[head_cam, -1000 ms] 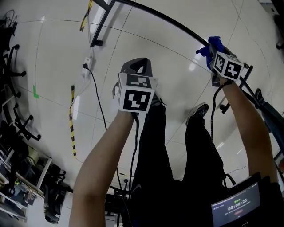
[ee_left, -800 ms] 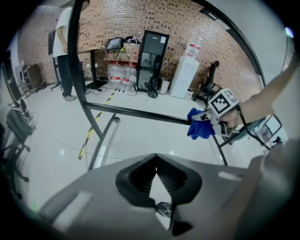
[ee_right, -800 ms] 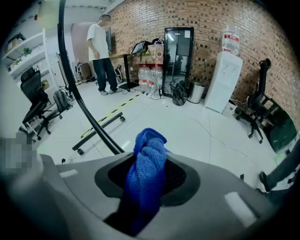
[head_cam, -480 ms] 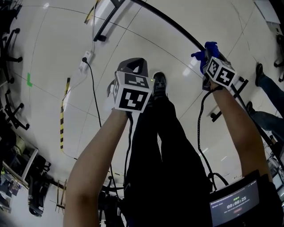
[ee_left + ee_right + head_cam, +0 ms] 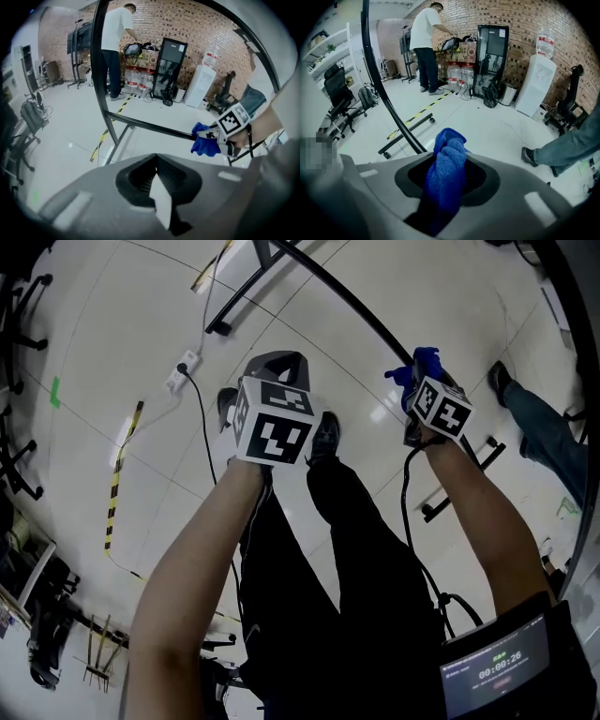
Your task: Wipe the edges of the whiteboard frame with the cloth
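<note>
Two grippers hang above the pale floor (image 5: 112, 324). At left, the left gripper (image 5: 281, 371) has its jaws pressed together on nothing, clear of the whiteboard frame (image 5: 342, 296). At right, the right gripper (image 5: 419, 381) clamps the bunched blue cloth (image 5: 449, 159) against the frame's black bar.

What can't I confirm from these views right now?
- Whether the cloth touches the frame: in the right gripper view the cloth itself covers the spot; in the head view the right gripper covers it.
- Frame's far ends: cut off by picture edges in every view.
- Jaws of the left gripper: head view, under its cube.
</note>
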